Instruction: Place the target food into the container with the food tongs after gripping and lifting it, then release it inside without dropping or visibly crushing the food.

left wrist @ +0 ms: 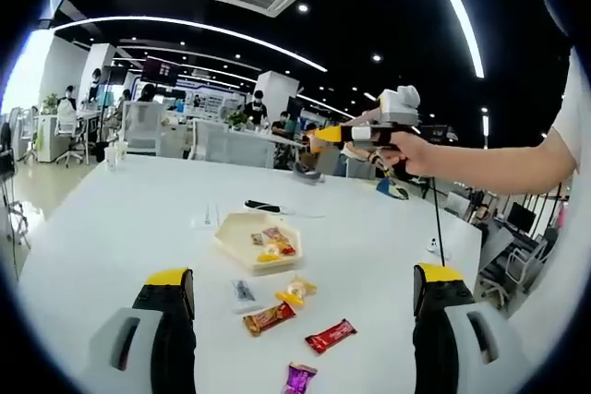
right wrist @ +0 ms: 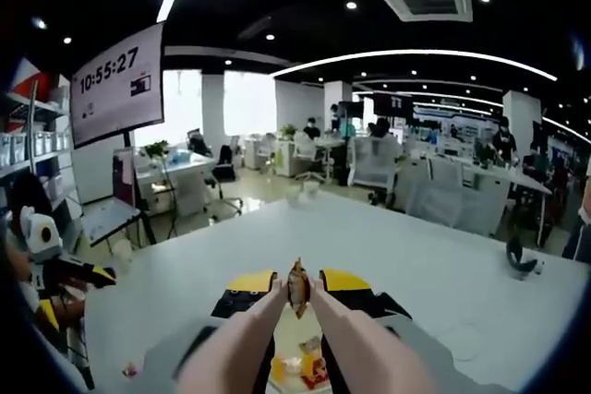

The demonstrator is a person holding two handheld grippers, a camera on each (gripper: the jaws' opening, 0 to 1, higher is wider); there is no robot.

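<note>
The right tongs [right wrist: 297,291], a pair of pale pinkish food-tong blades fixed to yellow-and-black jaw blocks, converge at their tips and pinch a small brown-wrapped snack [right wrist: 297,285] high in the air; in the right gripper view it sits dead centre, with the white worktop [right wrist: 443,265] spreading behind it toward 12 o'clock. In the left gripper view the same right tongs [left wrist: 309,171] appear at about 1 o'clock, held out by a person's hand [left wrist: 413,149] well above the table, a dark morsel at the tips. The left tongs [left wrist: 305,311] stand spread wide and hold nothing, their yellow-capped black jaws rising at 7 and 5 o'clock. Between them, toward 12 o'clock, lies the cream hexagonal container [left wrist: 257,240], already holding a few wrapped sweets. Nearer, from 6 to 7 o'clock of the container, loose pieces lie on the worktop: a yellow-and-white candy [left wrist: 295,292], a brown bar [left wrist: 269,318], a red bar [left wrist: 330,335], a purple wrapped piece [left wrist: 298,377] and a small clear packet [left wrist: 244,291]. The held snack looks light and small, its wrapper probably slick and crinkly, the filling likely soft enough to dent; I judge a gentle pinch across its middle, as now, is safest, with pressure just enough to stop it sliding. The carry downward to the container seems the riskier part.
</note>
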